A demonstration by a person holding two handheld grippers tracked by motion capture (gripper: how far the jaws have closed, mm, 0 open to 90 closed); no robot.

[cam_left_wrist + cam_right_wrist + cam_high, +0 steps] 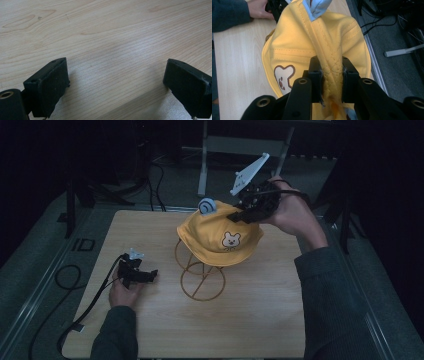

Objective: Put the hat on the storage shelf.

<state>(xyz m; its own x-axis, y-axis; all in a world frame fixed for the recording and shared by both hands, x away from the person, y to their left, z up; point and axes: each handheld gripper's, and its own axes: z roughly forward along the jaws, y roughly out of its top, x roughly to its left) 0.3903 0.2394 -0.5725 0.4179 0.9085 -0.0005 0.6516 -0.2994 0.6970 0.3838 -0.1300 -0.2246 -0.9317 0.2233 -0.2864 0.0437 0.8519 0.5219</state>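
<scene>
We judge the yellow hat (220, 236), draped on the wire stand (202, 279) at table centre, soft and light; our right gripper (248, 213) pinches its crown at 2 o'clock, left gripper (141, 276) gaping, empty

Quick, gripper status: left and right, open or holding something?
Left gripper: open, empty, jaws spread over the bare wooden table.
Right gripper: shut on the yellow hat, pinching a fold of fabric.
</scene>
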